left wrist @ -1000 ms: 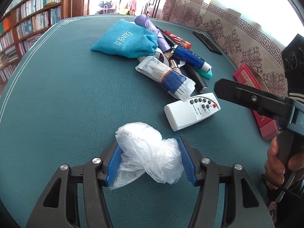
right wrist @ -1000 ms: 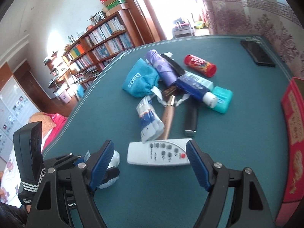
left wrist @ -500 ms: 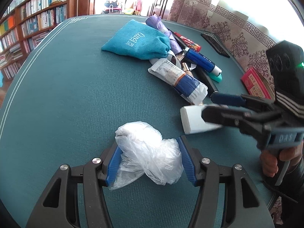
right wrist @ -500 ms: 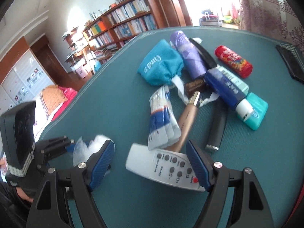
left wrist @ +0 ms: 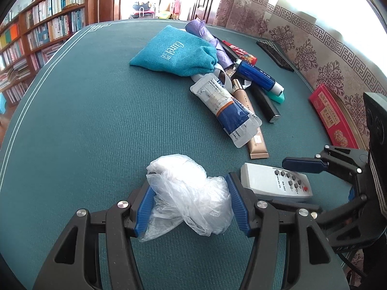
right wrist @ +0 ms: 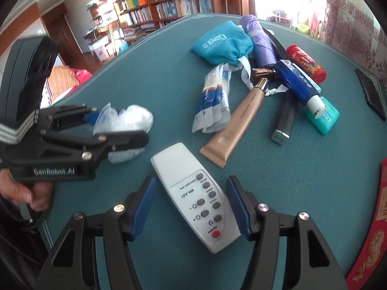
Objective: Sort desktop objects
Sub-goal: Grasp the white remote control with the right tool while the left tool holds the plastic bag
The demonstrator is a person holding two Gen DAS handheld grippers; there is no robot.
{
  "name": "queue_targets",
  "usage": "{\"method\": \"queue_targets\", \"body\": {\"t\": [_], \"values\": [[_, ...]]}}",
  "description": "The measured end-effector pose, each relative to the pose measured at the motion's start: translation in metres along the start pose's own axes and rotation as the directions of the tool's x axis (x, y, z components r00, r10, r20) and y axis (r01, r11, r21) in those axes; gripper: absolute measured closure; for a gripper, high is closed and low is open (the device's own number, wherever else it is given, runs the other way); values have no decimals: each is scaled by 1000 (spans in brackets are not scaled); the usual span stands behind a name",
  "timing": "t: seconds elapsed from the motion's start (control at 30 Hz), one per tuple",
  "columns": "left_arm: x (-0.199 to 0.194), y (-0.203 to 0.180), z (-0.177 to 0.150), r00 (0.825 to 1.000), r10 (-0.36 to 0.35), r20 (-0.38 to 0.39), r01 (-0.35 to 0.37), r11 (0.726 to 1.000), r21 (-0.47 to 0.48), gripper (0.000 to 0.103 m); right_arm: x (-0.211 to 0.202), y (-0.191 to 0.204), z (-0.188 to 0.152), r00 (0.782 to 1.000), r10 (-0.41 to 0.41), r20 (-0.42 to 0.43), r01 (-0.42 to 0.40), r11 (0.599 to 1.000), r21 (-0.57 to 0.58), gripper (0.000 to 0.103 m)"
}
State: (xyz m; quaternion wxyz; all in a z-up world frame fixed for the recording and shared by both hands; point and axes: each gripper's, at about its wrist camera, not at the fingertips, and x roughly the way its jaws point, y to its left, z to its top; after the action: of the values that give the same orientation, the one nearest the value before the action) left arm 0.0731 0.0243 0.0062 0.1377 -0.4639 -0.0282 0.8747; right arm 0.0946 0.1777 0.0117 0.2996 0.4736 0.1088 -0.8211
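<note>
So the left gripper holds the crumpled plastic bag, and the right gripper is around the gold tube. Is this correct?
Not quite. The left gripper does hold the crumpled plastic bag, but the right gripper is around the white remote control, not the gold tube, which lies farther off in the pile. The right wrist view shows it; its jaws have just been closing on the remote, with gaps still visible.

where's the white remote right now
In the right wrist view the white remote lies on the green table, between the right tongs' open blue pads, just below the gold tube.
</note>
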Motion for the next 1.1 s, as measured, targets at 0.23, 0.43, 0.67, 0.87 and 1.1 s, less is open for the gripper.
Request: {"method": "queue_targets", "body": {"t": [0.23, 0.43, 0.67, 0.87, 1.1], "values": [[-1, -2, -3, 1000, 0, -2, 0, 1000, 14, 42, 2, 7, -6, 997, -76, -31, 75, 997, -34, 39], [0, -4, -4, 1000, -3, -3, 3, 1000, 24, 42, 7, 5, -2, 995, -92, -40, 92, 996, -5, 43], [-1, -4, -3, 1000, -3, 0, 3, 1000, 18, 42, 2, 7, -5, 995, -102, -16, 102, 994, 29, 53], [-2, -6, -4, 1000, -5, 4, 4, 1000, 23, 42, -13, 5, -18, 995, -97, 13, 95, 992, 79, 58], [-11, -14, -3, 999, -12, 33, 11, 999, 32, 43, -16, 3, -13, 994, -96, 57, 86, 983, 160, 58]]}}
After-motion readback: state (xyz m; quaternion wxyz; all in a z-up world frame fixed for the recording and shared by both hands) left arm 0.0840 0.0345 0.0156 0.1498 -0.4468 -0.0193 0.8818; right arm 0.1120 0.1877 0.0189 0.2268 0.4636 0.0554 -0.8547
